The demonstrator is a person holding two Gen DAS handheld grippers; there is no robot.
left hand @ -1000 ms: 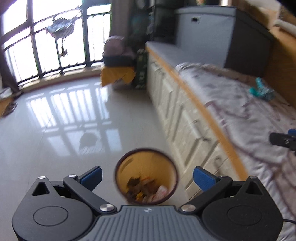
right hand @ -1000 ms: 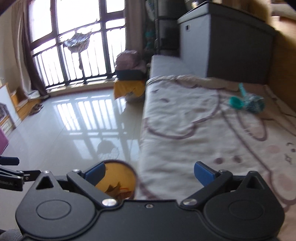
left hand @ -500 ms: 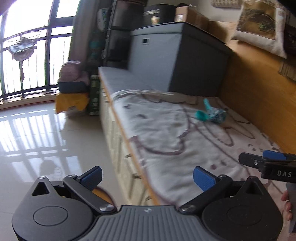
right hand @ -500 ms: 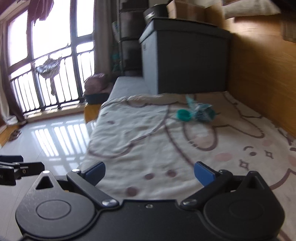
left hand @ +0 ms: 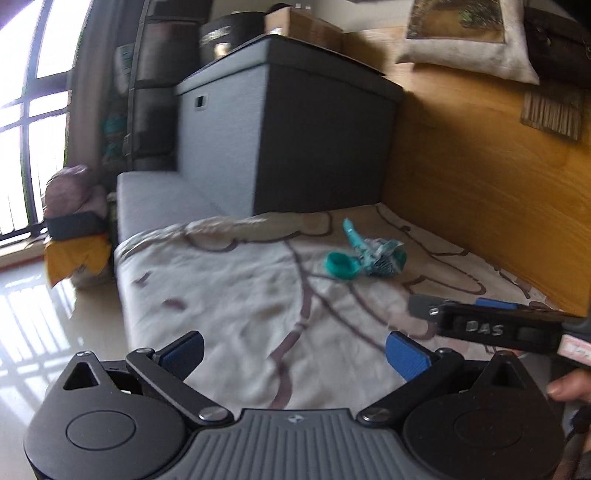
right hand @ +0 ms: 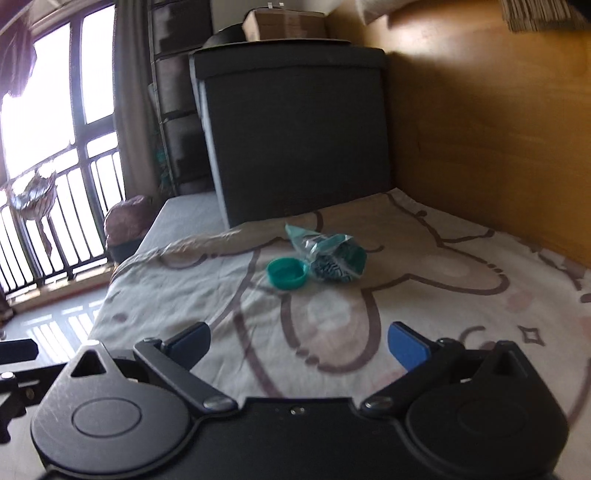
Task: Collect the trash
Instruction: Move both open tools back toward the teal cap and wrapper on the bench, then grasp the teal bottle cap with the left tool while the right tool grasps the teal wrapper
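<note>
A cream blanket with brown cartoon outlines (left hand: 236, 295) (right hand: 424, 288) covers the long padded bench, which runs along an orange-brown wooden wall panel (left hand: 480, 184) (right hand: 480, 129). At the blanket's far edge stands a dark grey fabric storage box (left hand: 295, 129) (right hand: 295, 140) with a brown cardboard carton (right hand: 284, 22) on top. Only the left wrist view shows the printed cushion (left hand: 465, 33) above the wall panel and the yellow cloth (left hand: 74, 254) on the floor beside the bench; only the right wrist view shows the barred balcony window (right hand: 62, 177) clearly. In front of the storage box, on the blanket, lie a crumpled clear and teal plastic wrapper (left hand: 376, 254) (right hand: 328, 254) and, touching it, a round teal plastic lid (left hand: 341, 265) (right hand: 286, 272). The left gripper (left hand: 295, 349) and right gripper (right hand: 299, 341) hang above the blanket well short of the trash, both spread wide and holding nothing. The right gripper's side, lettered DAS, shows in the left wrist view.
</note>
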